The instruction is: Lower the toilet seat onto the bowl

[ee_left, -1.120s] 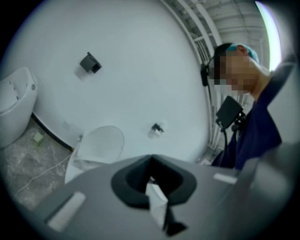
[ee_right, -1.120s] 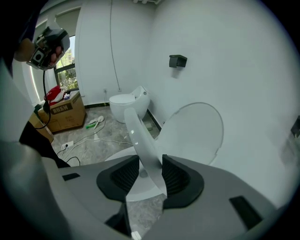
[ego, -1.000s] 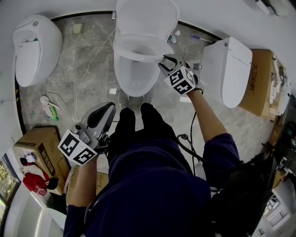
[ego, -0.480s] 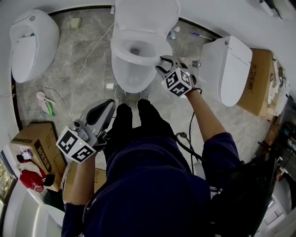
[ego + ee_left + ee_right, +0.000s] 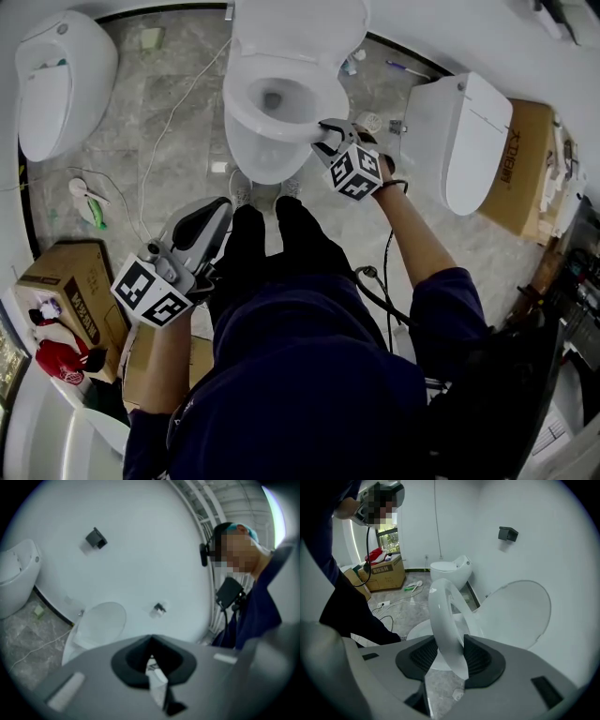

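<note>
The white toilet seat [image 5: 238,105] lies low over the bowl [image 5: 267,161], while the lid [image 5: 300,28] stands up against the wall. My right gripper [image 5: 326,131] holds the seat's right rim. In the right gripper view the seat ring [image 5: 445,616] runs between both pads, which touch it, and the jaws are opening slightly; the raised lid [image 5: 515,611] is behind. My left gripper [image 5: 220,208] hangs by the person's left leg, away from the toilet, shut and holding nothing. In its own view the left gripper [image 5: 151,660] looks toward the lid [image 5: 101,623].
A second toilet [image 5: 52,80] stands at the left and a third [image 5: 469,141] at the right. Cardboard boxes [image 5: 61,291] [image 5: 530,159] sit on both sides. A white cable [image 5: 159,141] trails over the marble floor. The person's legs [image 5: 272,244] stand right before the bowl.
The seat has swung down from a tilted position toward the bowl. My right gripper went down and left with it. The left gripper stayed by the leg.
</note>
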{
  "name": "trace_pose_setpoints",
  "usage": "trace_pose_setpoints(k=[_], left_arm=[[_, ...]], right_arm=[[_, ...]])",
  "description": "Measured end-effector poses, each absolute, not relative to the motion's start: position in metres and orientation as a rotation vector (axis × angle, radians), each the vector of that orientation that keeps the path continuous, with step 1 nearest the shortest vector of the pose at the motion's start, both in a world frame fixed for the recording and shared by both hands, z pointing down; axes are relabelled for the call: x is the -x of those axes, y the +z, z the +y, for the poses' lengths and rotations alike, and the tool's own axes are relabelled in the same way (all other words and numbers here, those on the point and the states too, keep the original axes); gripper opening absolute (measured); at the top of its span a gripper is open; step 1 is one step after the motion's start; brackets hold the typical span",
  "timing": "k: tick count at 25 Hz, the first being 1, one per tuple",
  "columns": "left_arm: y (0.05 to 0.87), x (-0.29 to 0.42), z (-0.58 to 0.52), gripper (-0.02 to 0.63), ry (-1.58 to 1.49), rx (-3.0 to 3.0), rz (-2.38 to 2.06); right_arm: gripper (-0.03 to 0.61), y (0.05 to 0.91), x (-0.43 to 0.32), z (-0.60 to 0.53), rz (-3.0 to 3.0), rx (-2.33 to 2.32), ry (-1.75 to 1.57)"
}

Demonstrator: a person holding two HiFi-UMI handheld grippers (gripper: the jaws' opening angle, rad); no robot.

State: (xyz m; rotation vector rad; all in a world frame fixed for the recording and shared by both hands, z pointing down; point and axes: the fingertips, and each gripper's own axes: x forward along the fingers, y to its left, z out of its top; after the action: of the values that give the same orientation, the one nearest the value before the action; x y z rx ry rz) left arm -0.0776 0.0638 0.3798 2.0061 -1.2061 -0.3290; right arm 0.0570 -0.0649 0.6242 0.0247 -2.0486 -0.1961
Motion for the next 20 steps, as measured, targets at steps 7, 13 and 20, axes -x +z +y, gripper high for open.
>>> trace_pose_setpoints(k=[7,13,20], left_arm=[[0.388,0.080,0.061,0.003,-0.334,-1.987,-1.207],[0.395,0.081,0.060,0.005,-0.347,-1.964,-1.207],[0.405,0.087,0.055,0.005,-0.359,-1.934,-1.218]], right_arm=[[0.166,0.637,-0.054,-0.058,-2.017,0.062,-0.199],[0.175,0.648,-0.052,-0.048,-1.974,0.181,-0.182],[0.211,0.664,-0.050,-0.035,-1.910,0.327,-0.152]])
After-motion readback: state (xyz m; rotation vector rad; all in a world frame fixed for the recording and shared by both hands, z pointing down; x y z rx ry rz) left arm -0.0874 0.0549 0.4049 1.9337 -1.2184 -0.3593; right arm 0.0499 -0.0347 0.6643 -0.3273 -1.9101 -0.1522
